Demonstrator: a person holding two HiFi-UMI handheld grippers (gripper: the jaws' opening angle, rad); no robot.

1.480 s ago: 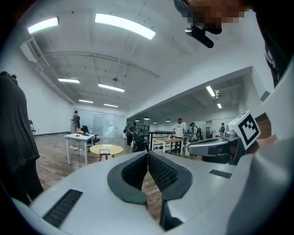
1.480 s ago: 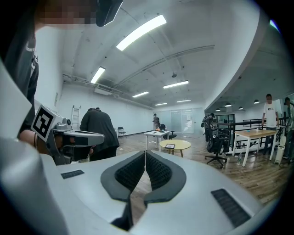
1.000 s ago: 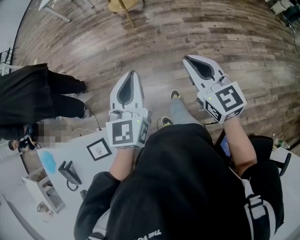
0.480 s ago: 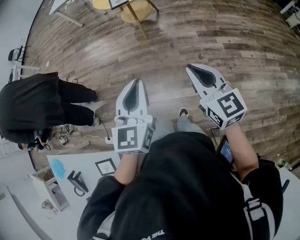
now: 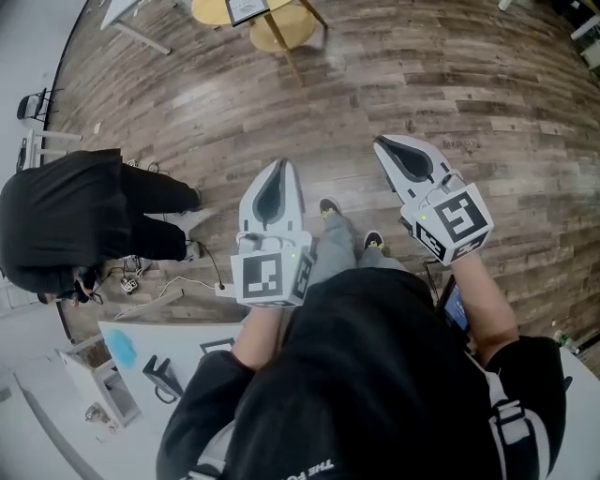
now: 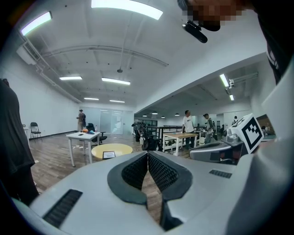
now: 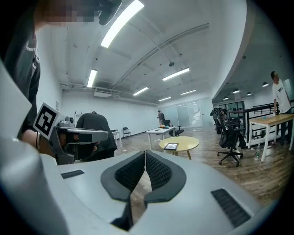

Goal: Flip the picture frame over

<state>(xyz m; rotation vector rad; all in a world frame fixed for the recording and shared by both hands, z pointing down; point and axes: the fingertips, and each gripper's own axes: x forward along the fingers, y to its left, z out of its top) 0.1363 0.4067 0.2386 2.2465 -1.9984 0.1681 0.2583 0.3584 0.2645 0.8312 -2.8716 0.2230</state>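
The left tool has its jaws pressed together with nothing between them. The right tool is likewise closed and empty. Both hang over the wood floor and touch nothing. The picture frame lies flat on a round yellow worktop, well apart from both tools. In the head view it is at about 12 o'clock from the left tool and 11 o'clock from the right one. In the right gripper view it shows at 2 o'clock of the closed tips.
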